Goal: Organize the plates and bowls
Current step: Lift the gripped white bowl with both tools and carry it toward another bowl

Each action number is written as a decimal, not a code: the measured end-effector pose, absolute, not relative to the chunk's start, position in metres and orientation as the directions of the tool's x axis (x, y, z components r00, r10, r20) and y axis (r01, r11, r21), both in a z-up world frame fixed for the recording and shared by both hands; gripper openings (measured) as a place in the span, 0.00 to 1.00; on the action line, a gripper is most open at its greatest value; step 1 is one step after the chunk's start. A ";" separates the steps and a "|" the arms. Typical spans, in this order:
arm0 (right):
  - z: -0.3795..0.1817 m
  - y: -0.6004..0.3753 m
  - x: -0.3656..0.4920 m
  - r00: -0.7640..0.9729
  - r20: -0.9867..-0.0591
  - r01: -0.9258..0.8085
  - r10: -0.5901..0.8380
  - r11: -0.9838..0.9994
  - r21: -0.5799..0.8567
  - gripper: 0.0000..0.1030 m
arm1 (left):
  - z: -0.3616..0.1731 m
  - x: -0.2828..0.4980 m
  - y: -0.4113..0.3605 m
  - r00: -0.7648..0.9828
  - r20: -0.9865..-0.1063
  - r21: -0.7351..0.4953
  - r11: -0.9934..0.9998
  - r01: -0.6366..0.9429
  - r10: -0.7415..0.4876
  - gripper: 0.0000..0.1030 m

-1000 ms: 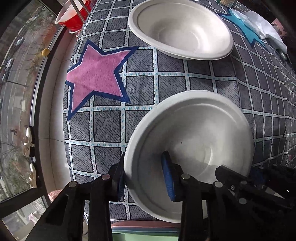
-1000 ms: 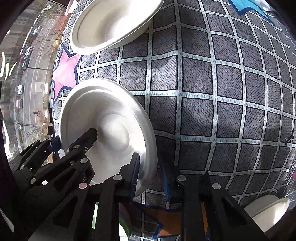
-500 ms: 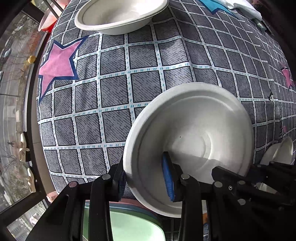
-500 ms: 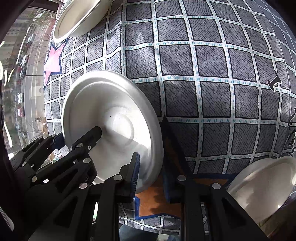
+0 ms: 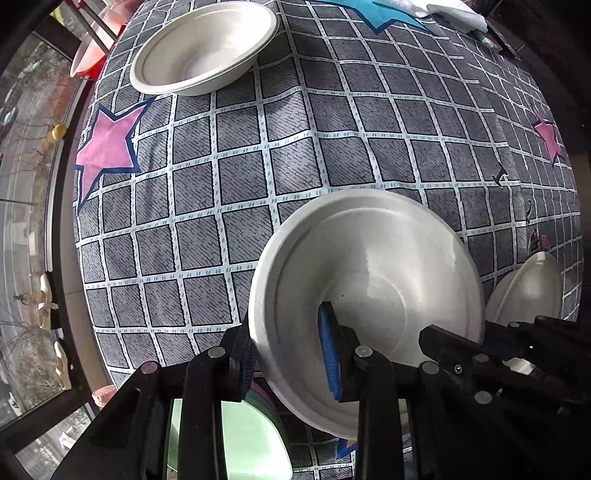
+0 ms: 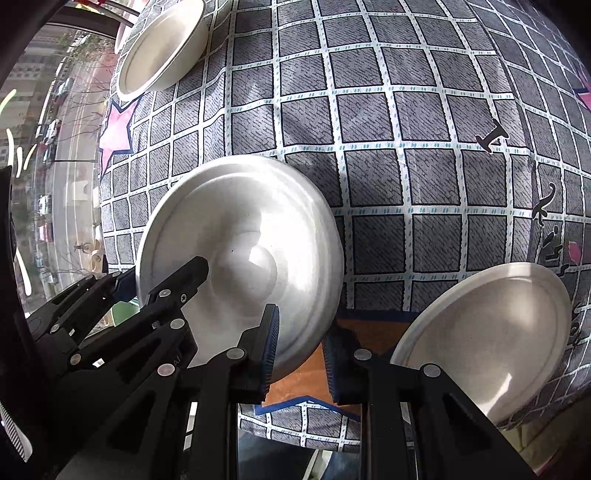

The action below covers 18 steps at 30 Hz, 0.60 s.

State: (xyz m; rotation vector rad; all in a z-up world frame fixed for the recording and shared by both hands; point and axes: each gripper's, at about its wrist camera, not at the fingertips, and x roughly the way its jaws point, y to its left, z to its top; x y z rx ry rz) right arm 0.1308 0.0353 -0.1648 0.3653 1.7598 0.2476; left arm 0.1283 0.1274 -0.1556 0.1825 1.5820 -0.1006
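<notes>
Held bowl (image 5: 369, 295): white, tilted, lifted above the checked surface (image 5: 236, 177), gripped at two rim spots.
Left hand-held gripper (image 5: 288, 362): jaws closing, blue pads either side of the near rim, one inside, one outside.
Right hand-held gripper (image 6: 299, 354): clenched on the same bowl's rim (image 6: 240, 258); seen here from its underside.
Far bowl (image 5: 203, 48): upright on the surface near a pink star (image 5: 107, 144), well apart from the held bowl.
Stacked bowls (image 6: 487, 339): right wrist view shows one underside; left wrist view shows two nested rims.
Left wrist view only: green dish (image 5: 236, 443) below the jaws; red basin (image 5: 88, 51) past the surface's far corner; white cloth (image 5: 450, 11).
Right wrist view only: orange star patch (image 6: 317, 373) under the jaws.
</notes>
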 end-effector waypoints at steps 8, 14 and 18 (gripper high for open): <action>-0.138 0.021 0.157 -0.136 -0.925 0.105 0.355 0.933 0.343 0.25 | -0.137 0.123 0.092 0.030 -0.999 0.049 0.973 0.224 0.043 0.32; -0.159 0.021 0.164 -0.162 -0.927 0.090 0.339 0.940 0.328 0.25 | -0.161 0.126 0.086 -0.001 -0.998 0.063 0.977 0.202 0.064 0.35; -0.173 0.030 0.171 -0.174 -0.920 0.113 0.351 0.935 0.336 0.25 | -0.179 0.139 0.101 -0.025 -0.998 0.061 0.983 0.172 0.066 0.35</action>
